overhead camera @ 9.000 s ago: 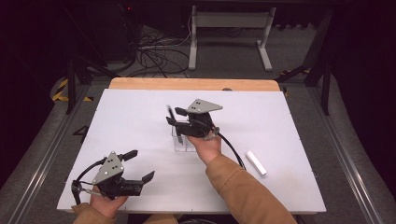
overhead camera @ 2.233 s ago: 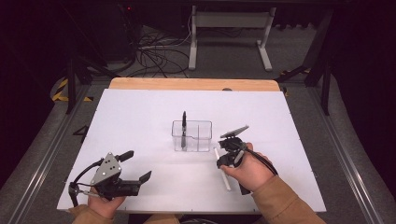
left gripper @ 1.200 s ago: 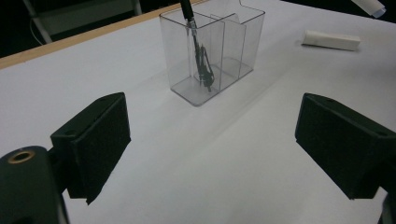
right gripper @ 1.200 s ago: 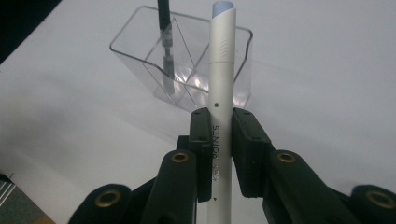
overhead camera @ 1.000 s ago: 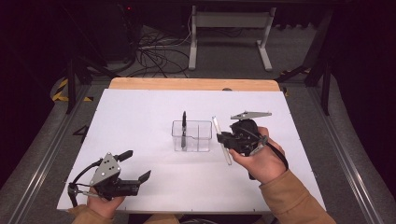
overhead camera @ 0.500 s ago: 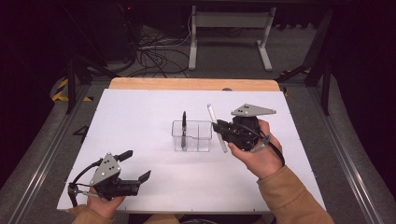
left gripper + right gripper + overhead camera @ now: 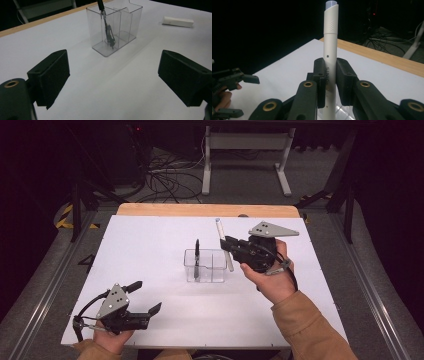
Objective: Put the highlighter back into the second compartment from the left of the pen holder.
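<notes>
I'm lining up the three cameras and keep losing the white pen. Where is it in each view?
High view: the white pen stands right of centre, clamped in the right gripper, beside the clear holder.
Left gripper view: not in it.
Right gripper view: upright in the middle, between the two black jaws.
Shared landmark: the clear holder, centre of the high view, top centre of the left gripper view.

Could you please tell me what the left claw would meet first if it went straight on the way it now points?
Most likely the clear box with the black pen in it; the open left claw faces it across bare white table, though depth is uncertain.
</notes>
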The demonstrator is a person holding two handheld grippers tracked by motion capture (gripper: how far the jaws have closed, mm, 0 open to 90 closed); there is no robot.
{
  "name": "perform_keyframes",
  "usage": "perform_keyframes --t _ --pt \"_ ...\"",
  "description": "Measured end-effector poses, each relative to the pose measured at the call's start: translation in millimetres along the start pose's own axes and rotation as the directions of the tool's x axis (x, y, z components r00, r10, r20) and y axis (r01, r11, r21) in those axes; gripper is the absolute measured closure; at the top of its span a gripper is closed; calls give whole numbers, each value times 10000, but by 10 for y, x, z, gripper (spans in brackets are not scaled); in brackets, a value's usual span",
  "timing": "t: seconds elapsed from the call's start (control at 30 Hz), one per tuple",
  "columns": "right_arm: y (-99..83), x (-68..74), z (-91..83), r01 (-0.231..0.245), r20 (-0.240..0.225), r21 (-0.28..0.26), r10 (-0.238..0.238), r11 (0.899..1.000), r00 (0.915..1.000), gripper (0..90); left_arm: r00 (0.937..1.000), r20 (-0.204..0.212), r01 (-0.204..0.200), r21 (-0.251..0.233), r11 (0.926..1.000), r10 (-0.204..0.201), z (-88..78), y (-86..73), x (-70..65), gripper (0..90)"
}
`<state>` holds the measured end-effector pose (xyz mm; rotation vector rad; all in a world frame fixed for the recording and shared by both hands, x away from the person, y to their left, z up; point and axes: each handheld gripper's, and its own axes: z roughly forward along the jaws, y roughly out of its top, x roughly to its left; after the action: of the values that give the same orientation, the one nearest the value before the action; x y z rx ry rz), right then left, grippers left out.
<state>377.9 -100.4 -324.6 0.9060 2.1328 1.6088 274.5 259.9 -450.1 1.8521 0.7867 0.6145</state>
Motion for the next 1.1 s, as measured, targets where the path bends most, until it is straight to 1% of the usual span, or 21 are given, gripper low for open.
perform_keyframes --t 0.13,0.17,0.3,0.4,0.47,0.6,0.77,0.8,0.93,0.97,1.1 --pt "32 0 60 -196 -187 -236 191 9995 9996 795 10000 8 29 -7 10000 -29 -3 0 2 110" --pt "37 -7 80 -94 -218 -324 87 9994 9997 795 10000 15 31 -3 10000 -31 -2 -1 2 110" --pt "67 -9 151 48 -503 -514 -74 9987 9987 794 10000 12 5 -1 10000 -5 -6 0 5 111" --pt "84 -15 213 191 -486 -493 -215 9986 9986 794 10000 21 -10 13 10000 10 -4 -2 10 110" --pt "93 -17 253 269 -440 -571 -294 9980 9986 794 10000 14 -7 11 10000 7 -5 -2 8 110" --pt "103 -16 321 275 -453 -628 -303 9976 9985 794 10000 23 2 -1 10000 -2 -9 -1 8 110" --pt "94 -14 379 395 -408 -566 -418 9976 9983 794 10000 20 14 -1 10000 -14 -11 -3 9 110" --pt "93 -10 386 342 -419 -579 -367 9977 9984 794 10000 25 11 -5 10000 -11 -11 -3 9 110" --pt "87 -14 422 399 -549 -672 -436 9969 9975 794 10000 21 4 -2 10000 -4 -10 -1 8 110" --pt "82 -19 439 457 -633 -702 -502 9965 9967 794 10000 17 -4 -3 10000 4 -10 -1 8 110" --pt "58 -29 525 599 -716 -805 -657 9949 9953 794 10000 -7 -45 -20 10000 45 -14 -2 9 111"
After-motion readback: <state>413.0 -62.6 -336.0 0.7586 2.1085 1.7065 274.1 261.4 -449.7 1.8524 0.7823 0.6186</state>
